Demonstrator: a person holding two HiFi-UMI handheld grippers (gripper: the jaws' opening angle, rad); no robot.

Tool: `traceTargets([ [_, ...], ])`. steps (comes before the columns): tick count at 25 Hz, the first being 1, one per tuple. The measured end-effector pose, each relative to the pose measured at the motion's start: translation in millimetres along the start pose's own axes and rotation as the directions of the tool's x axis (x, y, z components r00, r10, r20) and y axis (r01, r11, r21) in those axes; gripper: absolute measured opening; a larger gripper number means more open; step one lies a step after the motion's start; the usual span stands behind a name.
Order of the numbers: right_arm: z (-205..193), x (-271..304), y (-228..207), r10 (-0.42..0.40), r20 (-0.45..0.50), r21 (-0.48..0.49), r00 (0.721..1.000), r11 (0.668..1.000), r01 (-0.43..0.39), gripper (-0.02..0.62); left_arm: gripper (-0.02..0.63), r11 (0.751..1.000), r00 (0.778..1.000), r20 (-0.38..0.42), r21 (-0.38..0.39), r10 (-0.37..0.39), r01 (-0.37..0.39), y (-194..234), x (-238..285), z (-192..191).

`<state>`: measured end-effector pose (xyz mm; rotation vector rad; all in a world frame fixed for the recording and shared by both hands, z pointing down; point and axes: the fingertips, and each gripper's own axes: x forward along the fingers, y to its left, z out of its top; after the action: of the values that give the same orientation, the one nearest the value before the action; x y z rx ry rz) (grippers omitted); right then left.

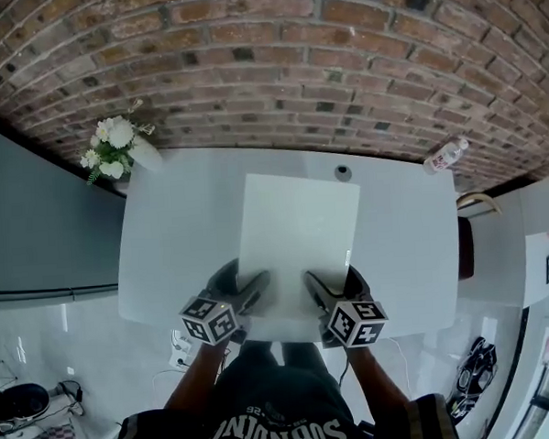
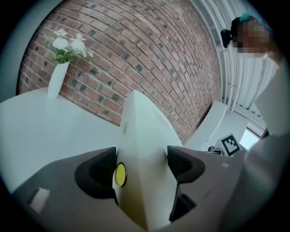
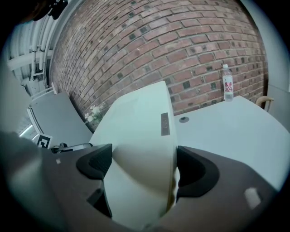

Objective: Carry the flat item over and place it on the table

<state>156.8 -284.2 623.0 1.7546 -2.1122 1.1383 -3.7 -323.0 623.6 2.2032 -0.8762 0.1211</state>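
While left claw (image 1: pixel 249 291) and right claw (image 1: pixel 320 290) pinch white board's (image 1: pixel 298 226) near edge | long axis runs away, over bench (image 1: pixel 170 242).

You are in what looks like an office or studio room. A bare brick wall (image 1: pixel 276 67) rises behind a plain white table (image 1: pixel 179 233). A vase of white flowers (image 1: pixel 117 149) and a water bottle (image 1: pixel 445 154) stand at the table's far corners, over a glossy pale floor (image 1: pixel 79 334).
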Motion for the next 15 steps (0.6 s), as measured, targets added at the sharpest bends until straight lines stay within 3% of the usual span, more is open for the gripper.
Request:
traceTargets([
  [15,-32.3,23.5,19.2,0.036,-0.093,-0.012,0.995,0.999,-0.038,0.453,0.360,0.996,0.997,0.007,-0.044,0.075,-0.075,31.0,-27.8,-17.7],
])
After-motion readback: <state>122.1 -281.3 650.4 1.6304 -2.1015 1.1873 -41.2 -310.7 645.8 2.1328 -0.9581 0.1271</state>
